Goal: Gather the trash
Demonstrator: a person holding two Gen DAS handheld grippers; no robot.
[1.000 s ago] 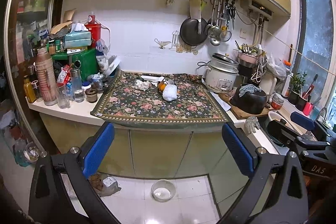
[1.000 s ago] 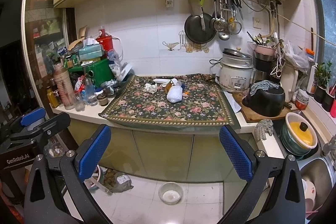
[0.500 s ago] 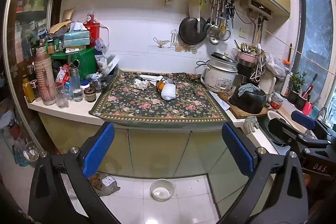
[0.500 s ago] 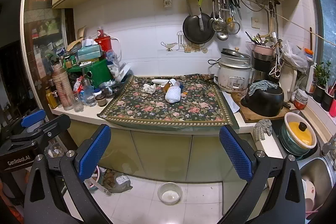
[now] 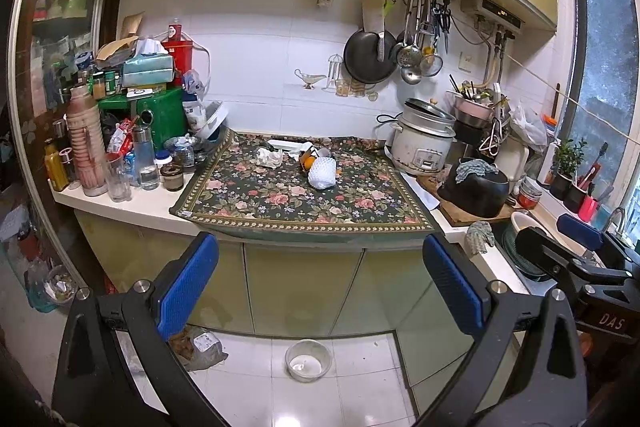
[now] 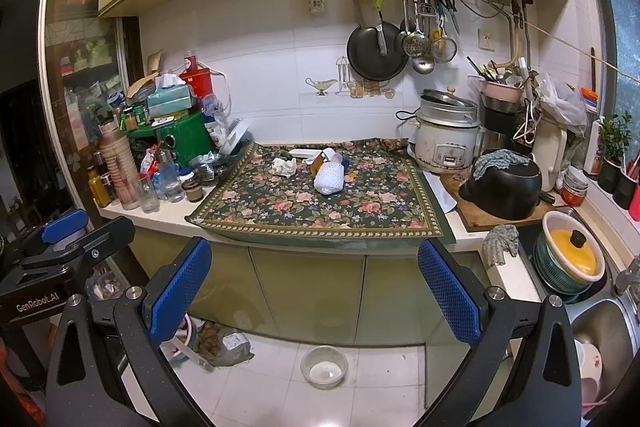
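Observation:
On the floral cloth (image 5: 296, 195) (image 6: 320, 203) over the kitchen counter lie a crumpled white tissue (image 5: 269, 158) (image 6: 283, 166), a white foam fruit net (image 5: 322, 173) (image 6: 329, 178) and an orange-and-white wrapper (image 5: 306, 157) (image 6: 320, 159) just behind it. My left gripper (image 5: 320, 275) is open and empty, held low in front of the cabinets, well short of the counter. My right gripper (image 6: 316, 279) is likewise open and empty at the same distance. Each gripper shows at the edge of the other's view.
A rice cooker (image 5: 424, 147) and black pot (image 6: 504, 187) stand right of the cloth. Bottles, cups and a green box (image 5: 156, 115) crowd the left. A sink with a lidded bowl (image 6: 570, 259) lies far right. A small bowl (image 5: 308, 359) and a bag (image 6: 224, 345) sit on the floor.
Both views have shifted only slightly, with the counter sitting a little further off and lower in the frame. Both grippers stay open and empty.

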